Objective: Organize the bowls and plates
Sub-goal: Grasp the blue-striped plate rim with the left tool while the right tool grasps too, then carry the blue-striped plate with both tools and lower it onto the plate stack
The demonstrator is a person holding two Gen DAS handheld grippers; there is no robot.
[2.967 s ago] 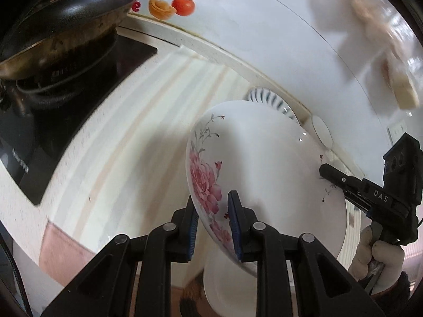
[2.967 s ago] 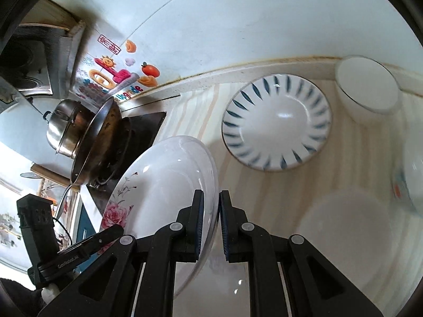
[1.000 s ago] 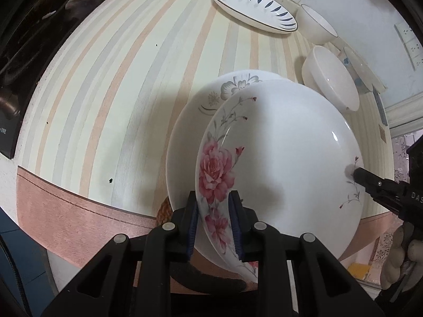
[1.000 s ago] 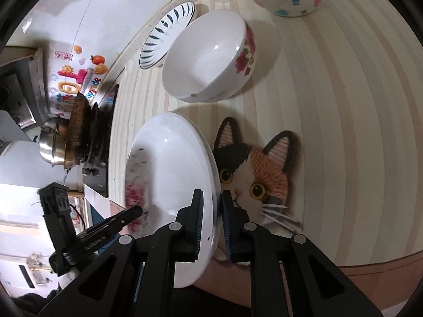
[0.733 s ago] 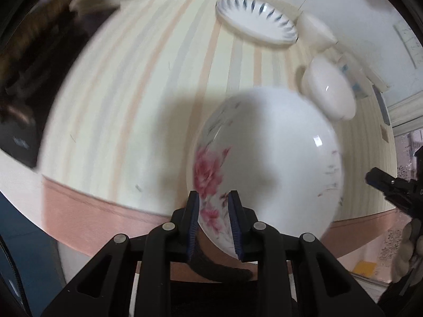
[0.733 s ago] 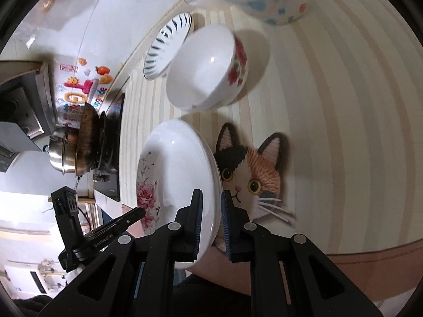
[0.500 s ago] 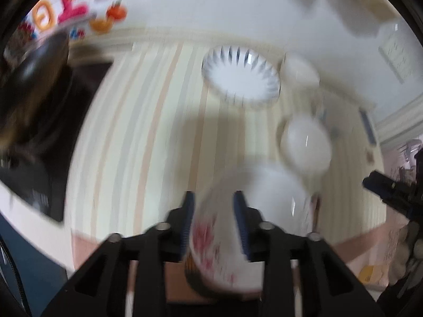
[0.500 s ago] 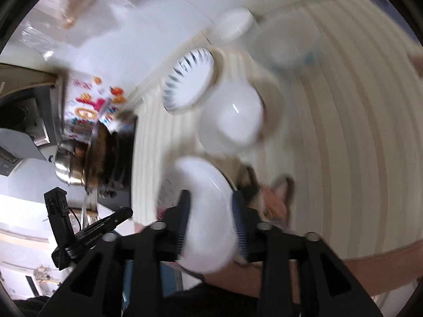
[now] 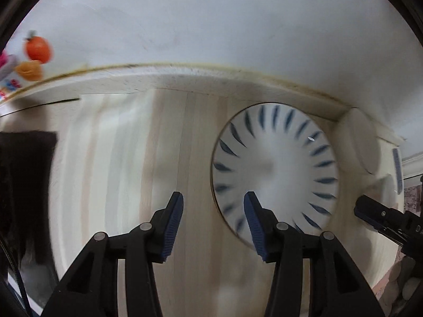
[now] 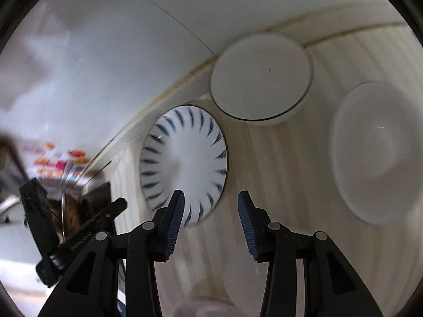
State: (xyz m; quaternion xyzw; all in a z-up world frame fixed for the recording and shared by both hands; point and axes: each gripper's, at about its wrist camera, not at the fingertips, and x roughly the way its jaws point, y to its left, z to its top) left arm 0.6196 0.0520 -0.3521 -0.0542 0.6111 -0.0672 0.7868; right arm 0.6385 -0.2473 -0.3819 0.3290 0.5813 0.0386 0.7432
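A white plate with blue leaf strokes (image 9: 275,169) lies on the striped counter near the back wall; it also shows in the right wrist view (image 10: 185,166). My left gripper (image 9: 212,202) is open and empty, just short of the plate's near left rim. My right gripper (image 10: 210,200) is open and empty, at the plate's near right rim. A plain white bowl (image 10: 261,76) stands behind the plate by the wall, and another white bowl (image 10: 375,153) sits to the right. The rose plate is out of view.
The black stove (image 9: 23,185) lies at the left, with a pan (image 10: 68,208) on it. Fruit stickers (image 9: 34,58) mark the wall. The other gripper's body shows at each view's edge (image 9: 388,219). The counter's front edge is below.
Both grippers were shut on the rose plate, lowered it onto another plate on the cat mat, then let go. Both now stand open, raised and pointed at the blue-stroke plate.
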